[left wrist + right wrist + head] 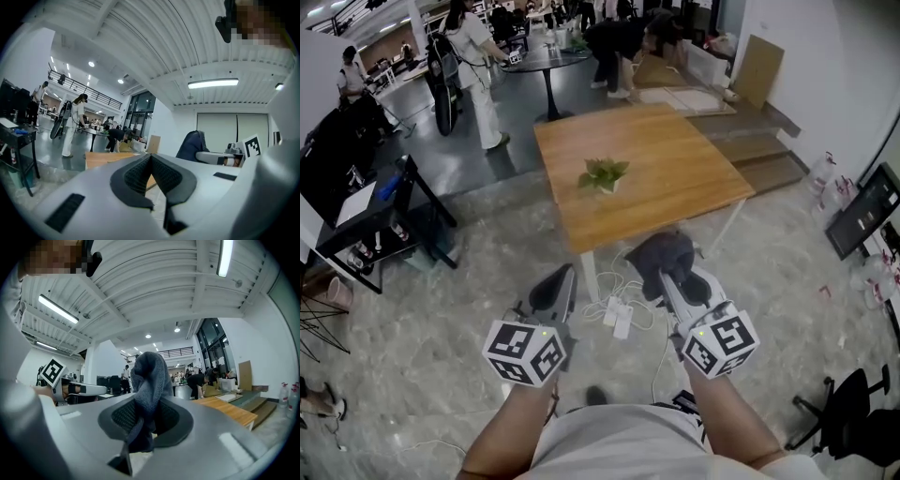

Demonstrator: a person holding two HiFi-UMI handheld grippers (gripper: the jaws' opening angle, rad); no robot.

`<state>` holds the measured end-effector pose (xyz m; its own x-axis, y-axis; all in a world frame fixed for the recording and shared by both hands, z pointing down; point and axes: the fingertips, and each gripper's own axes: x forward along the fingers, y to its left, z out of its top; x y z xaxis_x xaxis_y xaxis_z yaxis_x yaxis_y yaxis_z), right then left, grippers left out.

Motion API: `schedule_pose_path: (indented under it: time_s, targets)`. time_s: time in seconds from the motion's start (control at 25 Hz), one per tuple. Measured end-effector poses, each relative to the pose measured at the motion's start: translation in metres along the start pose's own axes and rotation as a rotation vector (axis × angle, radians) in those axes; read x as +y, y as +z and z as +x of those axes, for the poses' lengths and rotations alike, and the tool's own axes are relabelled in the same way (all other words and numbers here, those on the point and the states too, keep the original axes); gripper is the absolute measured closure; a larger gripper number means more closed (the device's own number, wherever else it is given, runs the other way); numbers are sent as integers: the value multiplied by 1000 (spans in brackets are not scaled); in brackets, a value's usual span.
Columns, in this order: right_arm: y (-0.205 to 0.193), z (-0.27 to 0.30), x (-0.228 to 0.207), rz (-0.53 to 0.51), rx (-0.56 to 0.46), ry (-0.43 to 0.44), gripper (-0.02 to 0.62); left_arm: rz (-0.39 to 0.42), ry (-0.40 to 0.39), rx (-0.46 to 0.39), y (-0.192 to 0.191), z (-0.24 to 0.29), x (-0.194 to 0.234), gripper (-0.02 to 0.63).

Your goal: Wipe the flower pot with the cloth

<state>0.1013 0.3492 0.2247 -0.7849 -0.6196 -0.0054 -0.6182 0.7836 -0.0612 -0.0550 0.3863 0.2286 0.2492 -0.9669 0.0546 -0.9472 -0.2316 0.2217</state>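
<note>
Your left tongs (559, 284) are pressed together with nothing in them. Your right tongs (667, 274) are pinching the dark gray cloth (662, 251), and it sticks up in a soft lump past the tips. The flower pot (608, 187) is in the middle of the picture, up the frame from both tongs and about halfway between them. It stands straight up, with a small green plant (603, 172) on top. It sits on the near part of the wooden worktop (675, 178), well apart from both tongs and not touching them. The cloth looks a little nearer to the pot than the empty tongs, so the cloth hand likely has less way to go. Both tongs are low in the frame, above the pale stone floor (441, 309), where a white power strip (619, 317) and cords lie by the worktop's leg. The room is big and open, with people standing far off at the top left.
</note>
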Motion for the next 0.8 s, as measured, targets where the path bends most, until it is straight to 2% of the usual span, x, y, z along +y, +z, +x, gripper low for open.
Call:
schedule_pose_path:
  time_s: [0.24,0.44,0.64,0.8]
  targets:
    - [-2,33,-3,-3,5,-21,528,1,-11,14,5,17,31,600]
    - [-3,61,-23,2,14,-12,528,-37,-12,7,8,44,48,600]
    - [-15,96,-71,22,23,8,528,-40,22,18,-1,94,64,600]
    - [-26,128,-133,34,30,20,528,-40,40,39,-11,155,72,600]
